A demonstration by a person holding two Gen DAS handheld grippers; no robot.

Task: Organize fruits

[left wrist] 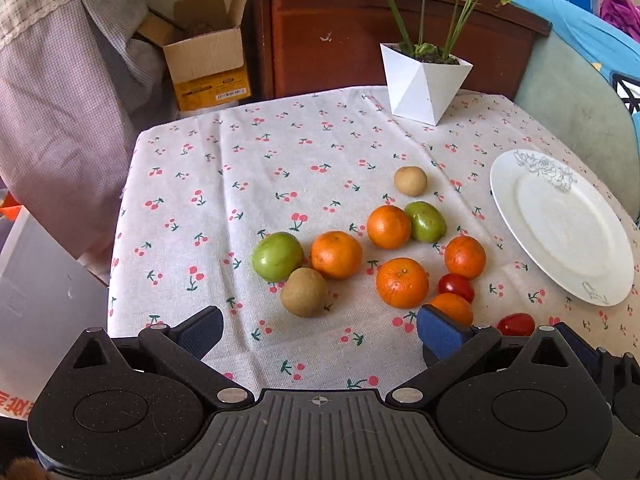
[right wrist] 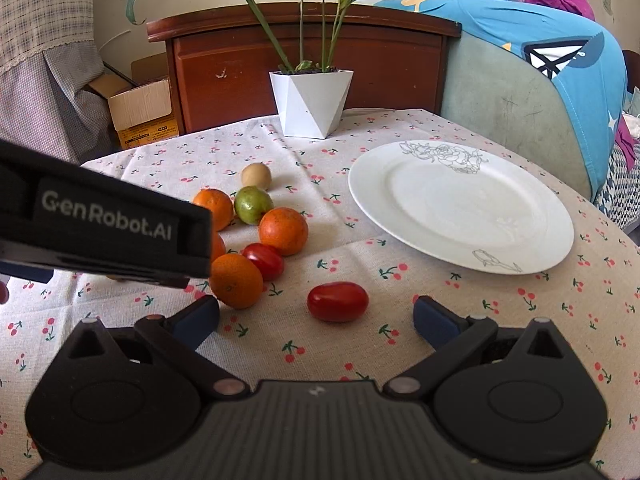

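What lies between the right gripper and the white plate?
Only bare cherry-print tablecloth, as the right wrist view shows. The red tomato lies ahead of the right gripper, left of the white plate.

Both wrist cameras are looking forward, low over the table (left wrist: 240, 152), sharing fruit (left wrist: 336, 254) and plate (right wrist: 460, 208); the right one is sitting closer.

"GenRobot.AI" in pale letters on the black body of the left claw (right wrist: 104, 236).

Left tool (left wrist: 318, 334) agape; oranges (left wrist: 402, 282) loose beside bare plate (left wrist: 560, 268).
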